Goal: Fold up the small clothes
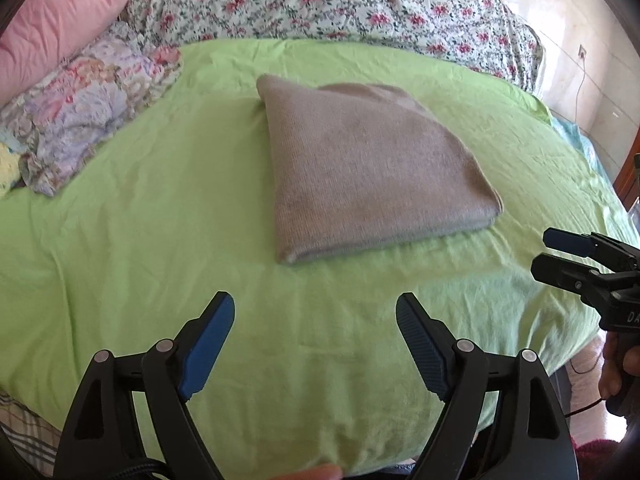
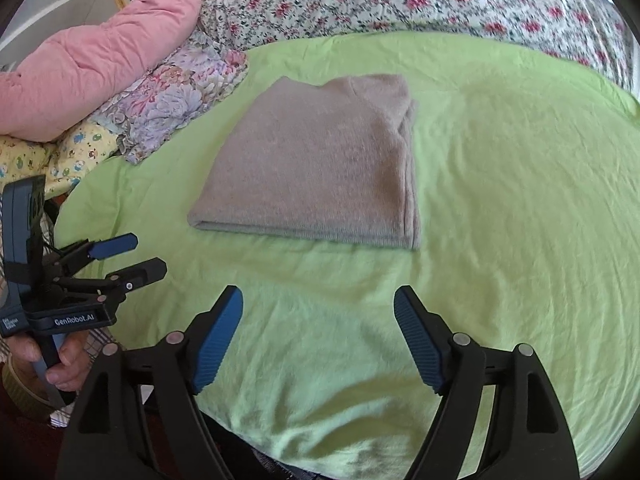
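Nearest to us, our left tongs (image 1: pixel 314 344) stand wide apart over the bare green sheet (image 1: pixel 140 240), with nothing between the blue pads. Our right tongs (image 2: pixel 318 338) are the same: spread wide, empty, only sheet under them. Each pair shows at the edge of the other's view, held clear of the cloth, neither touching it.

Just beyond both pairs lies the sweater (image 1: pixel 360 168), a grey-brown knit already folded into a flat, squarish packet on the bed. Its near edge is a rounded fold; in the right view the stacked layers show along its right side. It looks tidy, so we judge this piece to be about done.

We expect it to be light, soft and floppy, with a slightly fuzzy knit that the ribbed pads should hold without slipping. It will sag and could open out if lifted by one corner or by the top layer alone. If we must move it, we would pinch through all the layers at the two near corners, one pair on each, and keep it level.

Farther off, to the left, sit a floral cloth (image 1: pixel 88 112) and a pink quilt (image 1: pixel 60 20); a flowered cover (image 1: pixel 340 4) runs across the back.
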{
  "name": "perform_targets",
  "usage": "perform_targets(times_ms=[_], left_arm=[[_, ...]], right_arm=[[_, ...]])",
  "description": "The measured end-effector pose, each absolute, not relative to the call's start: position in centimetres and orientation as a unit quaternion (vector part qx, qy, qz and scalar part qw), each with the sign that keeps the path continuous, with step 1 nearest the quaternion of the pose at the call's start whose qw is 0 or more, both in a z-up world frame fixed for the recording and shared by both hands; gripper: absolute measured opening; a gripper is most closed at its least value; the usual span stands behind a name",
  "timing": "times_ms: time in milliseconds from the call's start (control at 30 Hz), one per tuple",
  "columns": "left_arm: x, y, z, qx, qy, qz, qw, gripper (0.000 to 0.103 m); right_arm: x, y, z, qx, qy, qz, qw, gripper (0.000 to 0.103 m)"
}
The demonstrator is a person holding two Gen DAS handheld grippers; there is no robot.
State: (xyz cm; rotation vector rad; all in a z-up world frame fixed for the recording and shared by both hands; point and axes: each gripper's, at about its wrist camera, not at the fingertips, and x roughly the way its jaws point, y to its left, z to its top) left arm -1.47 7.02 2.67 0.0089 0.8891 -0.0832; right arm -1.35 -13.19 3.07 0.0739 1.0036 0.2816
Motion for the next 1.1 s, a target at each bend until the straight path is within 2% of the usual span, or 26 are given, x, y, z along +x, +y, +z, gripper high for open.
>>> perform_targets(times_ms=[200, 1100], left_arm=[[0.9, 6.8, 4.0, 0.019, 0.423, -0.017, 0.906, 0.089], [7.2, 5.6, 1.8, 0.044, 0.447, 0.031, 0.893, 0.092]], right_arm=[[0.5, -12.9, 4.2, 0.021, 0.463, 0.141, 0.875, 0.084], [8.5, -12.0, 1.2, 0.029, 0.503, 0.121, 0.855, 0.085]])
